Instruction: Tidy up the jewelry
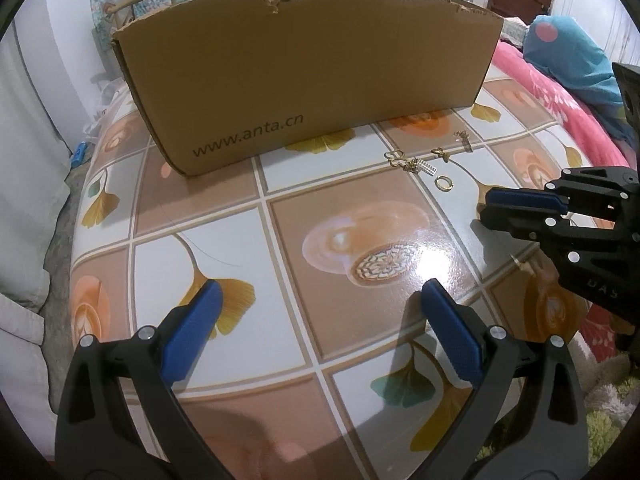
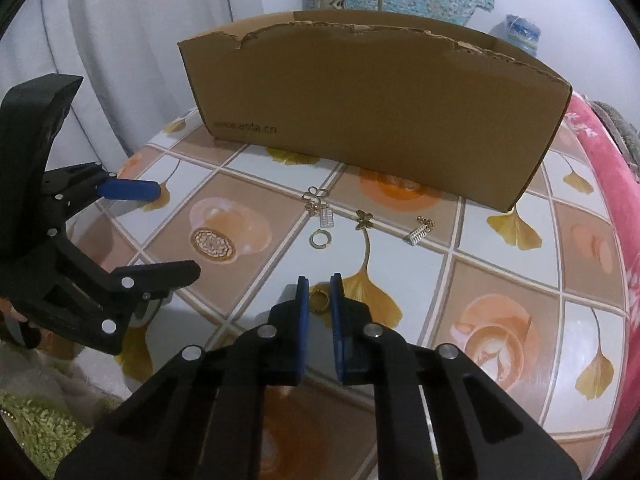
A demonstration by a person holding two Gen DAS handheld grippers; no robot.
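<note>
Tabletop (image 1: 280,184): glossy checker of white and tan-pink squares, printed with yellow ginkgo leaves and orange-cream latte cups. Cardboard box (image 1: 308,76) at 12 o'clock: plain brown, dark "www.anta.cn" lettering. Both tongs, left tongs (image 1: 320,308) and right tongs (image 2: 320,300): black frames, blue pads. Ring (image 2: 321,239) on the white square: gold with a greenish tint. Butterfly charm (image 2: 363,219): gold. Bed cover (image 1: 560,108) at 2 o'clock: pink floral.

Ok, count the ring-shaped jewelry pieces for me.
2. One gold ring sits between the right gripper fingers; one greenish-gold ring lies on the tiled tabletop ahead, near the butterfly charm. More may be hidden inside the cardboard box.
</note>
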